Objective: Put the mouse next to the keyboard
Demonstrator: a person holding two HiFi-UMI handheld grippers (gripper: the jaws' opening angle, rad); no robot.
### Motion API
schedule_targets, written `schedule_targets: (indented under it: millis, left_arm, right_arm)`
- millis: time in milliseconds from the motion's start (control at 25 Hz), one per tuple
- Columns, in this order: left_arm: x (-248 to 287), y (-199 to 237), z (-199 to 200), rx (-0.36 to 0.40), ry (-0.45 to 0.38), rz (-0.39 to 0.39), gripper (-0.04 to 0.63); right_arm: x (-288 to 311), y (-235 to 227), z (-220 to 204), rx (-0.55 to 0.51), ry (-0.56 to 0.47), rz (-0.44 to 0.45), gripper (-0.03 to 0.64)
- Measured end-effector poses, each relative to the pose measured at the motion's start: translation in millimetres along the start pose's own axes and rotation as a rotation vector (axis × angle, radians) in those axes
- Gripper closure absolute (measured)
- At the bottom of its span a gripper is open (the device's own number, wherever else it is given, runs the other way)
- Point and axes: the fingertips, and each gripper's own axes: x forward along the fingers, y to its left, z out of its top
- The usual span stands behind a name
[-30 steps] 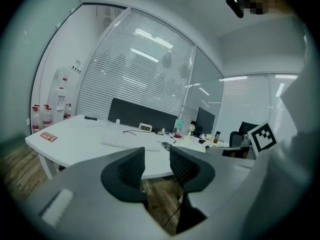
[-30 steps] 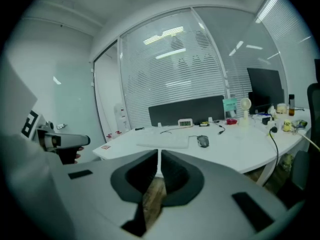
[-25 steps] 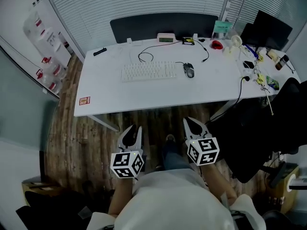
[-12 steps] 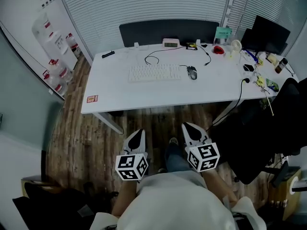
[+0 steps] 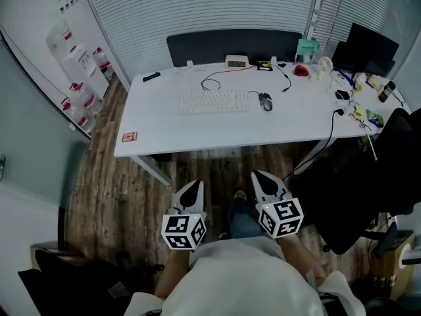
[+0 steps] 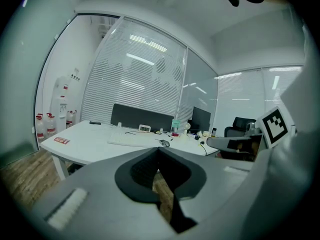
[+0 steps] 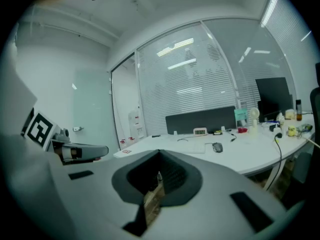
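Mouse (image 5: 266, 101) lay on tabletop (image 5: 197, 133), just right of keyboard (image 5: 215, 101). Left gripper (image 5: 195, 185) and right gripper (image 5: 258, 176) both fully closed, empty, held above floor (image 5: 125, 196), well short of tabletop.

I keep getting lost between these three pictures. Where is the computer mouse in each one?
Head view: the mouse is in the upper middle, just right of the keyboard.
Left gripper view: the mouse is near the centre, small and far off, right of the keyboard.
Right gripper view: the mouse is right of centre, again right of the keyboard.
Shared landmark: the white keyboard, always on the mouse's left.
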Motion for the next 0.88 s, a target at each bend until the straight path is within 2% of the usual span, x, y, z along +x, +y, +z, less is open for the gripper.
schedule_targets:
  millis: [880]
  left_arm:
    - [3.3,-3.8,0.2,-0.013,0.0,-0.006,0.586]
  right_arm:
    - [2.1,-2.8,8.6,-0.005,-0.014,0.024,0.617]
